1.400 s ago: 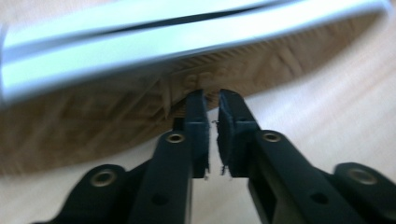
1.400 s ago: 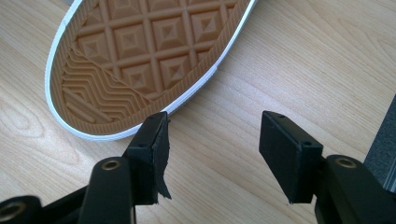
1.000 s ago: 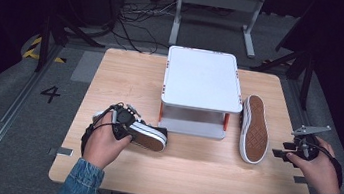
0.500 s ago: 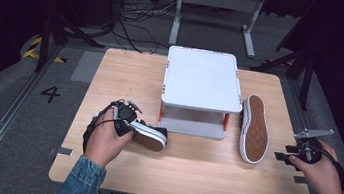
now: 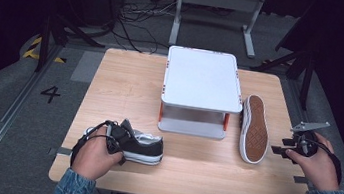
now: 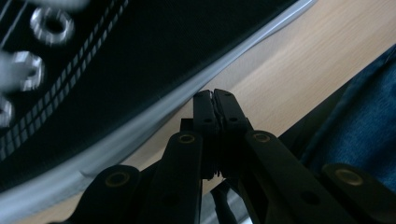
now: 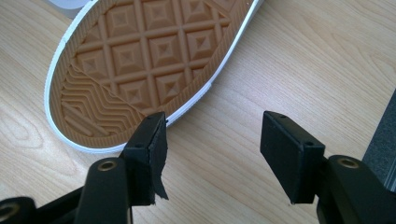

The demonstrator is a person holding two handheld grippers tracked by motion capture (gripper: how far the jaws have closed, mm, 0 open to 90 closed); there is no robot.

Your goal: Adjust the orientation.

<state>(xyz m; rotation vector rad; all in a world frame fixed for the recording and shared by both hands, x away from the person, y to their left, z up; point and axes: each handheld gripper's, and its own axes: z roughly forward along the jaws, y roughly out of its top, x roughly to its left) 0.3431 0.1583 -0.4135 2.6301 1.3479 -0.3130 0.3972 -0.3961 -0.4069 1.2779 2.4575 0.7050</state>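
The desk (image 5: 127,78) carries a white two-tier stand (image 5: 203,78) at centre. Lower left in the high view, a black sneaker (image 5: 141,145) stands upright, long axis left to right, heel at the left gripper (image 5: 114,142), whose fingers (image 6: 205,109) have just closed together beside the sole rim with nothing between them. Right of the stand, the second sneaker (image 5: 253,129) lies on its side, sole facing right, long axis top to bottom. The right gripper (image 5: 291,144) is nearest it, fingers (image 7: 150,135) apart, heel just ahead.
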